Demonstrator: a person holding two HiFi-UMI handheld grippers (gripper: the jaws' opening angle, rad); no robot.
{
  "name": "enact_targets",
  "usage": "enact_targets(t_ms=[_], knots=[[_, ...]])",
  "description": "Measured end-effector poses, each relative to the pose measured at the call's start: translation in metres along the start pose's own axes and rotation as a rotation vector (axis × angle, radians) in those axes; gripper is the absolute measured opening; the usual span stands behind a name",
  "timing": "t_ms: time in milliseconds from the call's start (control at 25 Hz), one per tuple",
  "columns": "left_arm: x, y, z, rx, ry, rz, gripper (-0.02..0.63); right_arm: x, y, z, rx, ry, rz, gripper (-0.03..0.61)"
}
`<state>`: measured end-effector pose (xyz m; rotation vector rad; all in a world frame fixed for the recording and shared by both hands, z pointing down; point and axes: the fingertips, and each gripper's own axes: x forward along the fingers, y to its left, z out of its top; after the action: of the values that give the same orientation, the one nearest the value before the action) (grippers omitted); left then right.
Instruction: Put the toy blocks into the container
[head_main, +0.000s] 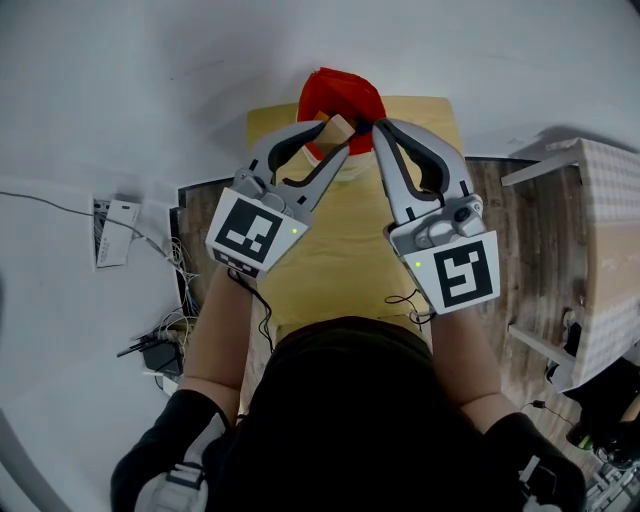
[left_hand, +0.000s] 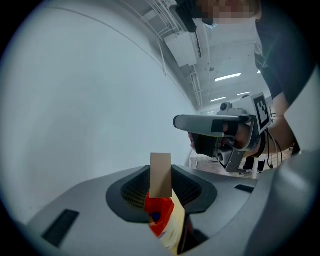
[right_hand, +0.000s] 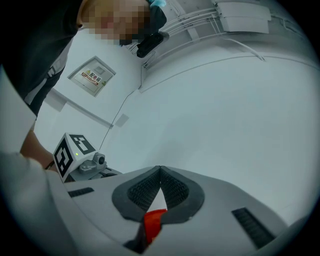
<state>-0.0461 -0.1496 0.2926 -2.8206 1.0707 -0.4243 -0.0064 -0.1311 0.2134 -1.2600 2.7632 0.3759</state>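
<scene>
**Block Squeezed Tight by the Red Tub**

Tight squeeze by the left gripper (head_main: 335, 137) on a tan block (left_hand: 160, 175). Pinched between both jaws, standing up tall, top end sticking out past the tips. Just ahead of those jaws and a little lower, a red tub (left_hand: 159, 214). Inside it, a small blue bit (left_hand: 156, 216), too tiny to name. Block right by the tub's near edge, not dropped in yet. Under the jaws, a yellow table (head_main: 350, 260), with the tub at its far end.

Nothing held in the right gripper (head_main: 380, 128): clenched on empty air. Tips pressed together, with only a thin gap left behind them. Through that gap, a bit of the red tub, just ahead of the jaws and lower down. Close beside the left jaws, tip near tip, both pointing at the same tub. Past the jaws in both gripper views, a plain white wall (left_hand: 90, 100).
</scene>
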Motion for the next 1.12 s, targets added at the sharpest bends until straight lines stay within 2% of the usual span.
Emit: enact_targets(t_ms=[240, 760, 1000, 1120], knots=[[0.028, 0.008, -0.015, 0.008, 0.033, -0.026, 0.140, 0.006, -0.007, -0.011, 0.010, 0.018, -0.010, 0.025], [0.068, 0.024, -0.056, -0.005, 0.132, -0.011, 0.139, 0.013, -0.015, -0.027, 0.030, 0.034, -0.012, 0.025], [0.075, 0.038, -0.085, -0.017, 0.250, 0.071, 0.140, 0.014, -0.015, -0.029, 0.038, 0.039, -0.011, 0.025], [0.077, 0.039, -0.097, -0.027, 0.280, 0.092, 0.140, 0.014, -0.013, -0.031, 0.040, 0.042, -0.009, 0.025]])
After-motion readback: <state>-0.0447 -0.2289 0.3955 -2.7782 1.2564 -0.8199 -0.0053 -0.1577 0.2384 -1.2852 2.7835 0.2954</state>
